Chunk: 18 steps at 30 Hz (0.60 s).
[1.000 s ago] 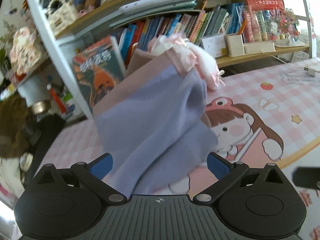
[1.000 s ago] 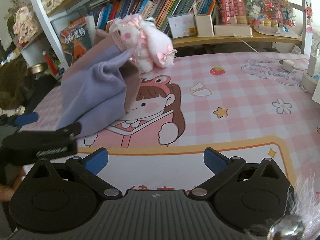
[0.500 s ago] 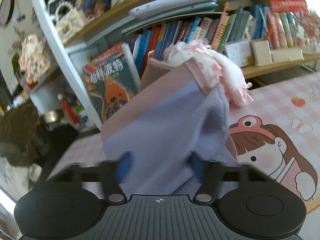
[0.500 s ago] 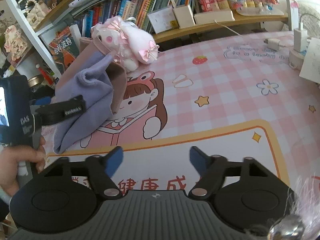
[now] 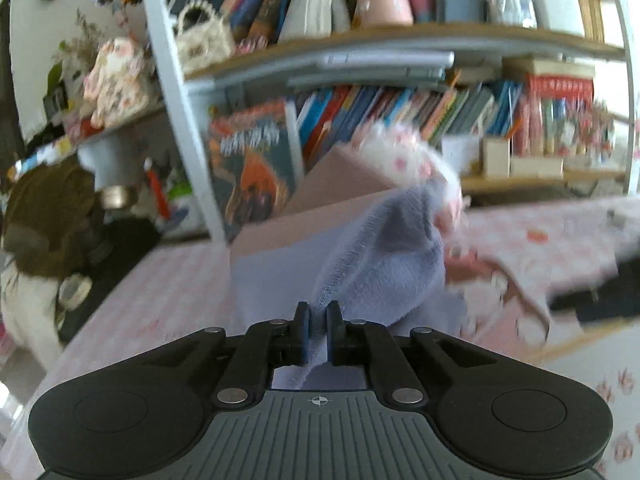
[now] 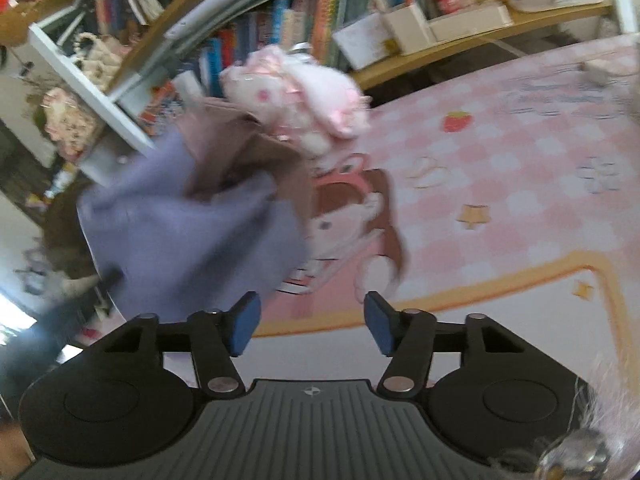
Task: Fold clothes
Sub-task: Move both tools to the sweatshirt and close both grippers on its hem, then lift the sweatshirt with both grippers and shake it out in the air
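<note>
A lavender cloth [image 5: 380, 264] hangs out of a dusty-pink bag [image 5: 340, 176] at the table's left end. My left gripper [image 5: 318, 312] is shut on the cloth's stitched hem, and the fabric runs back between the pads. In the right wrist view the same lavender cloth [image 6: 192, 232] drapes from the bag [image 6: 280, 156], to the left of my right gripper [image 6: 312, 320]. Its jaws are closing with nothing between them, above the table mat. Both views are blurred by motion.
A white and pink plush toy [image 6: 312, 92] sits against the bag. The pink checked cartoon mat [image 6: 500, 200] covers the table. A bookshelf [image 5: 400, 100] packed with books stands behind. A dark blurred shape [image 5: 600, 296] lies at the right of the left wrist view.
My left gripper closed onto the lavender cloth's hem and lifted it. My right gripper's jaws narrowed by about half and the hand rolled, tilting its view.
</note>
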### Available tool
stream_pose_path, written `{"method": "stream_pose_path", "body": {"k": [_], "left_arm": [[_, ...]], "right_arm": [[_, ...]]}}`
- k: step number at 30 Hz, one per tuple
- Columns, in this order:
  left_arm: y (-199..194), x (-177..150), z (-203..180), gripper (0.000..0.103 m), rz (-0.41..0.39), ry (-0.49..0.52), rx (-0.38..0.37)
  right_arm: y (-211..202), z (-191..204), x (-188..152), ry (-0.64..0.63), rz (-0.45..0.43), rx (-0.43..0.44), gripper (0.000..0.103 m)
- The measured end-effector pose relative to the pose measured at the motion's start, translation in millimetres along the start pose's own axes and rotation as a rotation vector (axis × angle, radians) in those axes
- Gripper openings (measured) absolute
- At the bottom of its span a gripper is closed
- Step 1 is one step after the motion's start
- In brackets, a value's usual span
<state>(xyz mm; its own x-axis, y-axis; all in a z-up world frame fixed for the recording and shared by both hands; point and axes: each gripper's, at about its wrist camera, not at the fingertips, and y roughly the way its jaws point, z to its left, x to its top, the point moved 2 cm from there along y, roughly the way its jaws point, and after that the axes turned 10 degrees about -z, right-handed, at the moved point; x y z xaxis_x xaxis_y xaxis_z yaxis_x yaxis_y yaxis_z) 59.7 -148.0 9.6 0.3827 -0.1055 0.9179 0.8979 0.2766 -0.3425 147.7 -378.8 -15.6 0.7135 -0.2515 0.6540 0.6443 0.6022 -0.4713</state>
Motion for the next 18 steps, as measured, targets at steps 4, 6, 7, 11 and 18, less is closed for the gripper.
{"method": "stream_pose_path", "body": {"k": [4,6,7,11,18], "left_arm": [[-12,-9,2,0.007,0.01,0.022,0.01],[-16,-13,0,0.007,0.012,0.053,0.006],[-17,-14,-1,0.008,0.017,0.068,0.002],[-22,-17,-11,0.018,0.044,0.141,-0.031],[-45,-6,-54,0.076,-0.074,0.33,-0.123]], "right_arm": [[17,17,8,0.022,0.026,0.096,0.066],[29,21,12,0.068,0.056,0.148,0.07],[36,22,12,0.099,0.074,0.168,0.07],[63,22,9,0.223,0.148,0.219,0.065],[88,36,10,0.296,0.226,0.29,0.011]]}}
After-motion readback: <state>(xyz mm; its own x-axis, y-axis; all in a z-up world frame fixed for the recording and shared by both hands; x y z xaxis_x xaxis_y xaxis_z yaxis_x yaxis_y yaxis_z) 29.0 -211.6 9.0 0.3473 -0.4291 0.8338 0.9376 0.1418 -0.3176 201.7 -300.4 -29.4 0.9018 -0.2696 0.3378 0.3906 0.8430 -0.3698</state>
